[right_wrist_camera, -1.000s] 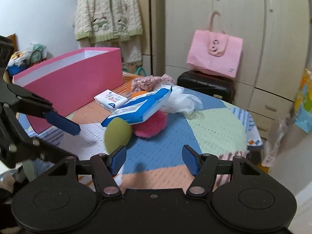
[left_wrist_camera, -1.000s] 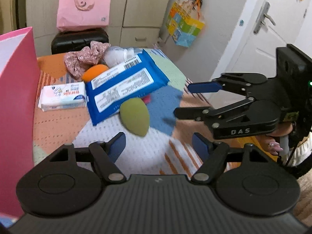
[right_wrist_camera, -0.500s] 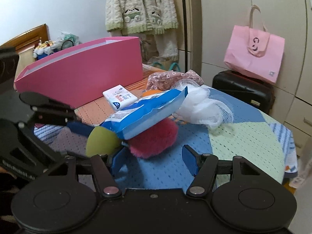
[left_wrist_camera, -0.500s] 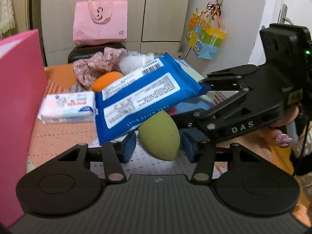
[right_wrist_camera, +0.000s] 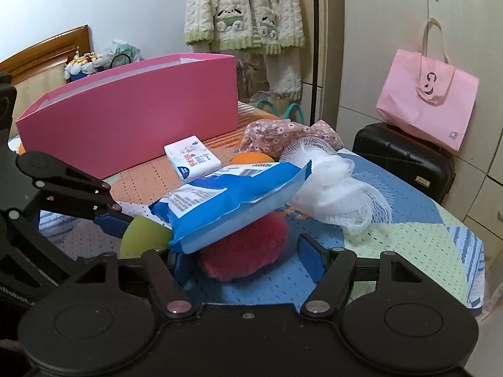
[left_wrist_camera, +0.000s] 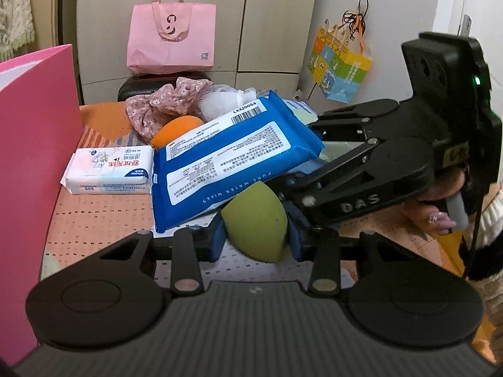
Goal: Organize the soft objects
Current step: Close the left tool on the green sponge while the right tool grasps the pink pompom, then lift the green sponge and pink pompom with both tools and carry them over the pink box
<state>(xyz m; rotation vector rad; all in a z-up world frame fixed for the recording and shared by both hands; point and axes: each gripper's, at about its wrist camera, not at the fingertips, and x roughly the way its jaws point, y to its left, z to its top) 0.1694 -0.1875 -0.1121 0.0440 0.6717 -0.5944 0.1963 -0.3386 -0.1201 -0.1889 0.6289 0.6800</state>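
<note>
Closing on the green beauty sponge (left_wrist_camera: 255,223) with the left gripper (left_wrist_camera: 255,238), blue pads touching both its sides, jaws narrow. Lying just ahead and over the sponge's top, the blue wet-wipes pack (left_wrist_camera: 232,160), printed "PURE WATER WIPES" and "LX320054". Beyond to the left, a white tissue pack (left_wrist_camera: 108,169) with red characters too small to read. Closing too, the right gripper (right_wrist_camera: 245,259), jaws still fairly wide, straddling the red plush puff (right_wrist_camera: 245,251) under the wipes pack; pad contact cannot be told. Marked "DAS" along that gripper's arm in the left view.
</note>
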